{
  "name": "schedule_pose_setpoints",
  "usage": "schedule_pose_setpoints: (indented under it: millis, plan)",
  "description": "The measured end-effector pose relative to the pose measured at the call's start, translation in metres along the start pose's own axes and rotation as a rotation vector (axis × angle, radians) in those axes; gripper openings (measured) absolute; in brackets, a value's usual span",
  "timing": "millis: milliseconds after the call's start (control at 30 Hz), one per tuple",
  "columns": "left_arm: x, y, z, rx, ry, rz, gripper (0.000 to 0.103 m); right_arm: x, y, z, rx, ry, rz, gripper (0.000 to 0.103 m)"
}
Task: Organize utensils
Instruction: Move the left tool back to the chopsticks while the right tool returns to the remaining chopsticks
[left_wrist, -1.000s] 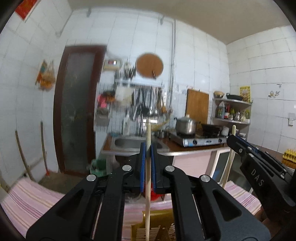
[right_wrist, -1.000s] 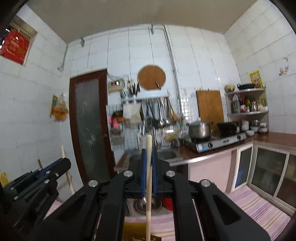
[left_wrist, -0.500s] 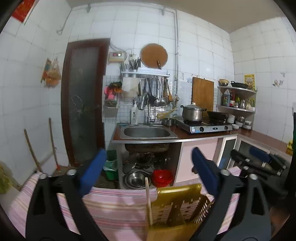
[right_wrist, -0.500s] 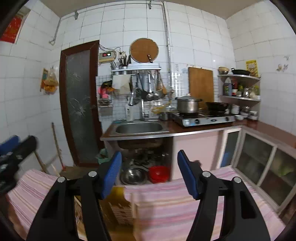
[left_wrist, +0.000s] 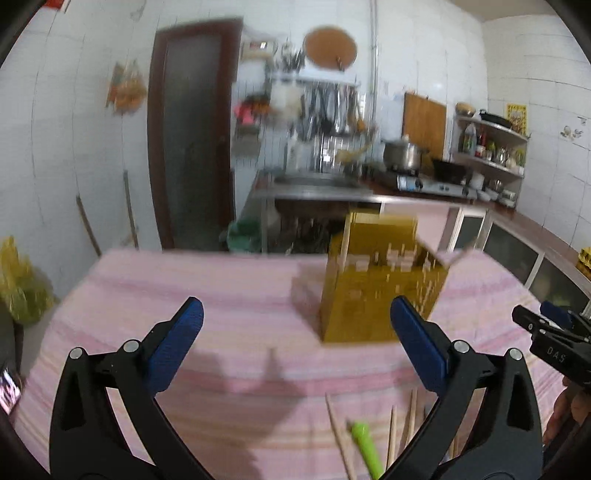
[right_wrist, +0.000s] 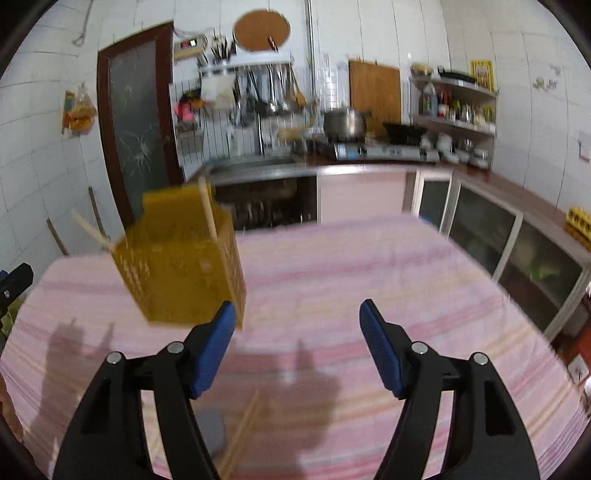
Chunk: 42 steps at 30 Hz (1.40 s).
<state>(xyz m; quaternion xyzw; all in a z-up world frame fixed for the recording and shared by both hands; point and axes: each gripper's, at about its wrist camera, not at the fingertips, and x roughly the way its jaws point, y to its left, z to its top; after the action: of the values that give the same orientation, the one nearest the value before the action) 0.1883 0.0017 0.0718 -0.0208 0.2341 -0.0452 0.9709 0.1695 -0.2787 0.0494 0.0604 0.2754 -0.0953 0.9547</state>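
A yellow slotted utensil holder (left_wrist: 380, 280) stands on the pink striped tablecloth (left_wrist: 236, 295); it also shows in the right wrist view (right_wrist: 181, 258). Wooden chopsticks stand in it (left_wrist: 345, 240) (right_wrist: 208, 210). My left gripper (left_wrist: 295, 347) is open and empty, near side of the holder. Loose chopsticks (left_wrist: 340, 435) and a green-handled utensil (left_wrist: 365, 443) lie on the cloth below it. My right gripper (right_wrist: 297, 347) is open and empty, to the right of the holder. More chopsticks (right_wrist: 242, 432) lie under it.
A grey flat object (right_wrist: 211, 430) lies on the cloth near the right gripper's left finger. The right gripper shows at the right edge of the left wrist view (left_wrist: 550, 332). Behind the table are a sink counter (left_wrist: 321, 184), stove (right_wrist: 376, 149) and cabinets (right_wrist: 480, 229).
Both grippers opened and let go of the chopsticks, which now stand in the yellow holder. Both have drawn back and tilted down over the table.
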Motion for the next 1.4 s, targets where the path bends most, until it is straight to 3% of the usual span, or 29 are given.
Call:
schedule_pose_setpoints:
  millis: [100, 333, 600, 900, 1033, 1267, 1400]
  plan:
    - [0.01, 0.005, -0.028, -0.04, 0.053, 0.018, 0.098, 0.014, 0.001, -0.028, -0.006, 0.067, -0.01, 0.069]
    - [0.046, 0.003, -0.077, -0.027, 0.187, 0.056, 0.098, 0.041, 0.007, -0.066, -0.021, 0.172, -0.058, 0.069]
    - [0.081, 0.0, -0.094, 0.002, 0.324, 0.063, 0.098, 0.056, 0.005, -0.077, -0.003, 0.244, -0.088, 0.069]
    - [0.098, -0.005, -0.1, 0.015, 0.399, 0.074, 0.098, 0.056, 0.017, -0.08, -0.009, 0.264, -0.079, 0.069]
    - [0.099, -0.006, -0.1, 0.021, 0.404, 0.074, 0.098, 0.057, 0.019, -0.083, 0.01, 0.303, -0.072, 0.069]
    - [0.101, -0.004, -0.101, 0.011, 0.415, 0.076, 0.098, 0.045, 0.02, -0.079, 0.047, 0.26, -0.053, 0.068]
    - [0.105, -0.007, -0.102, 0.024, 0.418, 0.08, 0.098, 0.049, 0.027, -0.083, 0.033, 0.294, -0.033, 0.068]
